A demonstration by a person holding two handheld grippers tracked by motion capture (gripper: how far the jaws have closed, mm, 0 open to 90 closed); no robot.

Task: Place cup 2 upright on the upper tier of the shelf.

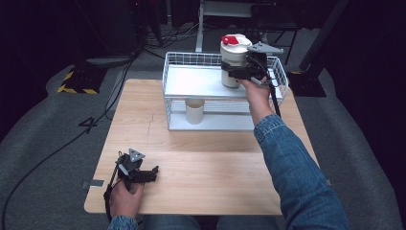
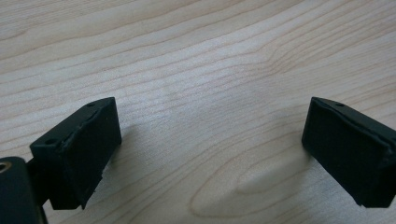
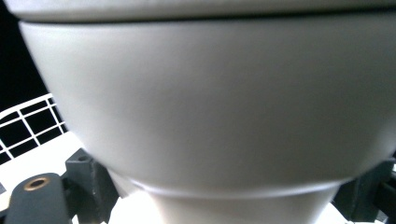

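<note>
A cream-white tumbler (image 1: pixel 233 62) with a red flip tab (image 1: pixel 231 40) on its lid stands upright at the right end of the wire rack's upper shelf (image 1: pixel 191 81). My right gripper (image 1: pixel 232 72) is shut on its lower body, coming in from the right. In the right gripper view the tumbler (image 3: pixel 210 102) looms close, with the black jaws on either side of its narrow base. My left gripper (image 1: pixel 152 172) rests low at the table's front left, pointing right. Its jaws stand open over bare wood (image 2: pixel 210 140) with nothing between them.
The white two-level wire rack stands at the back of the wooden table (image 1: pixel 206 167). A small cream cup (image 1: pixel 195 111) sits on its lower shelf, left of centre. Cables and dark stands lie on the floor beyond the table.
</note>
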